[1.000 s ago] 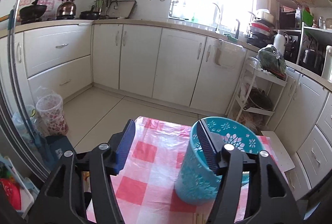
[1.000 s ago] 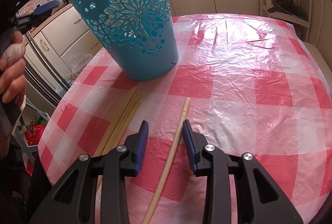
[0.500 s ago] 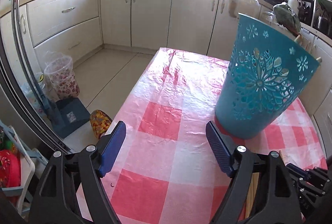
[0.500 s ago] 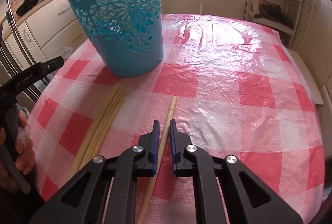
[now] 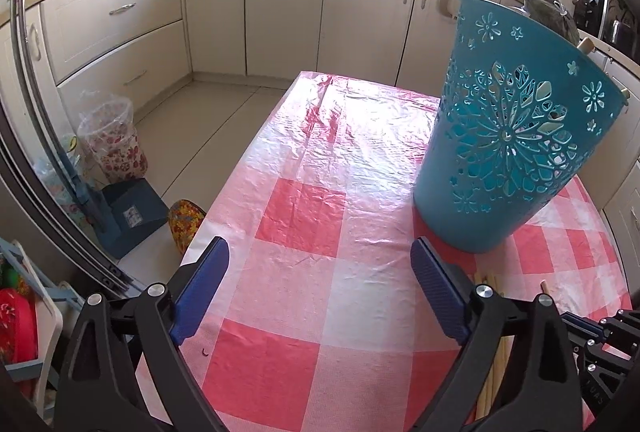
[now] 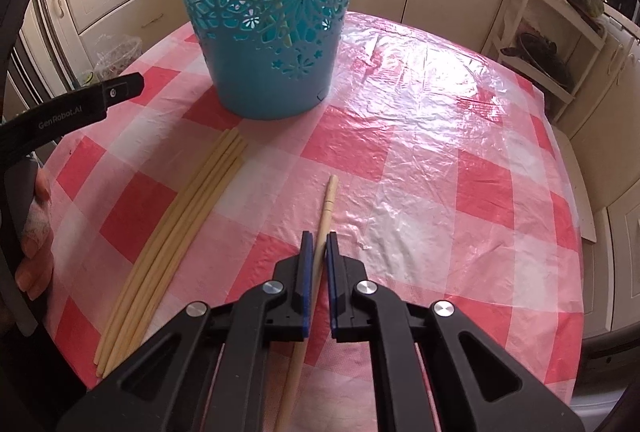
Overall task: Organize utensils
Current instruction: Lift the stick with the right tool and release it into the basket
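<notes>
Right gripper: blue pads clamped on a single pale wooden chopstick, which lies along the red-and-white checked tablecloth and points toward the teal basket. The far end of the stick projects well past the pads; the near end runs back under the gripper body.

Left gripper: its jaws have just been opening and now stand wide apart, with nothing between them but bare cloth. It sits low over the table's left side, with the basket ahead and to its right, not touching. In the right wrist view its black finger enters from the left edge, with the person's hand wrapped around the handle (a bandaged finger shows).

Loose chopsticks: a bundle of several, side by side on the cloth, left of the gripped one and apart from it, their far tips just short of the basket's foot.

Basket: upright on the table, cut-out flower pattern in its wall; pale stick ends show above its rim in the left wrist view.
</notes>
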The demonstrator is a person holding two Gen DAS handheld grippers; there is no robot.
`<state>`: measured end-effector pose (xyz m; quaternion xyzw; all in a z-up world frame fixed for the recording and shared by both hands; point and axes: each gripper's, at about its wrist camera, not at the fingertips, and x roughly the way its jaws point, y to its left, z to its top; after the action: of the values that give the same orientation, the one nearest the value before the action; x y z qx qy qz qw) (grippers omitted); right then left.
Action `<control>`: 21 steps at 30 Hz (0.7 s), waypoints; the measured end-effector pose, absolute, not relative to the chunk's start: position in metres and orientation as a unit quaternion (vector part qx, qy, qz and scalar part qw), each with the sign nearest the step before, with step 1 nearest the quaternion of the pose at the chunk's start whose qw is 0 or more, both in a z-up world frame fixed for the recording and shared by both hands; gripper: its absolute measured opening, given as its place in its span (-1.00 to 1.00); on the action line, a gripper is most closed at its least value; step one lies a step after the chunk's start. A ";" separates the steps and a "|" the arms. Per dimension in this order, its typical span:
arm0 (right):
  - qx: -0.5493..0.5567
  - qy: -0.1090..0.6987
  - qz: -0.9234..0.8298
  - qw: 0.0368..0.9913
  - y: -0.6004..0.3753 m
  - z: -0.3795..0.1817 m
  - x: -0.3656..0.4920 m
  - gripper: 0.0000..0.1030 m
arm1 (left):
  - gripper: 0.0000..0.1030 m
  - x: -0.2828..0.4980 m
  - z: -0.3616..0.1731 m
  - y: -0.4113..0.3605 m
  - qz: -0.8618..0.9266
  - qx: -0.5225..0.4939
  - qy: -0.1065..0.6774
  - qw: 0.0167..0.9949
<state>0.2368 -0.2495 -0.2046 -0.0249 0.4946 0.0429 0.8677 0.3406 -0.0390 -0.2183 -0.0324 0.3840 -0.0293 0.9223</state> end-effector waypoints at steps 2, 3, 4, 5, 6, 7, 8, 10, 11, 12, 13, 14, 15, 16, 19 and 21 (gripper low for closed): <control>0.016 0.491 0.057 0.869 -0.260 -0.204 0.233 -0.88 | 0.72 0.341 -0.219 -0.038 -0.028 -0.035 0.386 0.921; 0.041 0.487 0.069 0.870 -0.266 -0.202 0.228 -0.89 | 0.72 0.342 -0.219 -0.038 -0.028 -0.036 0.387 0.921; 0.062 0.483 0.079 0.870 -0.270 -0.200 0.224 -0.88 | 0.72 0.342 -0.219 -0.038 -0.029 -0.036 0.388 0.920; 0.082 0.478 0.089 0.870 -0.274 -0.198 0.221 -0.89 | 0.72 0.342 -0.219 -0.038 -0.029 -0.035 0.389 0.920; 0.102 0.472 0.097 0.870 -0.278 -0.195 0.216 -0.89 | 0.72 0.343 -0.219 -0.039 -0.029 -0.034 0.390 0.920; 0.119 0.467 0.104 0.870 -0.282 -0.192 0.213 -0.89 | 0.72 0.343 -0.219 -0.040 -0.029 -0.032 0.390 0.920; 0.135 0.462 0.110 0.870 -0.286 -0.188 0.210 -0.89 | 0.72 0.343 -0.219 -0.041 -0.028 -0.030 0.391 0.920; 0.165 0.450 0.121 0.869 -0.294 -0.181 0.206 -0.88 | 0.72 0.343 -0.219 -0.041 -0.027 -0.029 0.391 0.919; 0.178 0.444 0.127 0.869 -0.297 -0.177 0.205 -0.88 | 0.72 0.343 -0.220 -0.041 -0.027 -0.030 0.391 0.919; 0.190 0.437 0.132 0.869 -0.299 -0.172 0.204 -0.88 | 0.72 0.343 -0.220 -0.040 -0.026 -0.031 0.392 0.919; 0.202 0.427 0.139 0.870 -0.301 -0.166 0.203 -0.88 | 0.72 0.344 -0.220 -0.040 -0.026 -0.032 0.392 0.919; 0.210 0.418 0.145 0.872 -0.302 -0.159 0.204 -0.89 | 0.72 0.344 -0.220 -0.039 -0.026 -0.033 0.393 0.919; 0.215 0.408 0.151 0.874 -0.305 -0.152 0.205 -0.89 | 0.72 0.344 -0.220 -0.039 -0.025 -0.033 0.393 0.919; 0.219 0.397 0.156 0.878 -0.305 -0.143 0.206 -0.88 | 0.72 0.344 -0.220 -0.039 -0.025 -0.034 0.393 0.918; 0.228 0.360 0.166 0.889 -0.303 -0.114 0.211 -0.89 | 0.72 0.345 -0.221 -0.039 -0.024 -0.034 0.395 0.918; 0.235 0.327 0.172 0.899 -0.303 -0.089 0.219 -0.88 | 0.72 0.345 -0.221 -0.039 -0.024 -0.032 0.396 0.918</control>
<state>0.2193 -0.3030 -0.0894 0.2346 0.3275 0.1717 0.8990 0.3453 -0.0395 -0.2213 -0.0321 0.3956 -0.0242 0.9175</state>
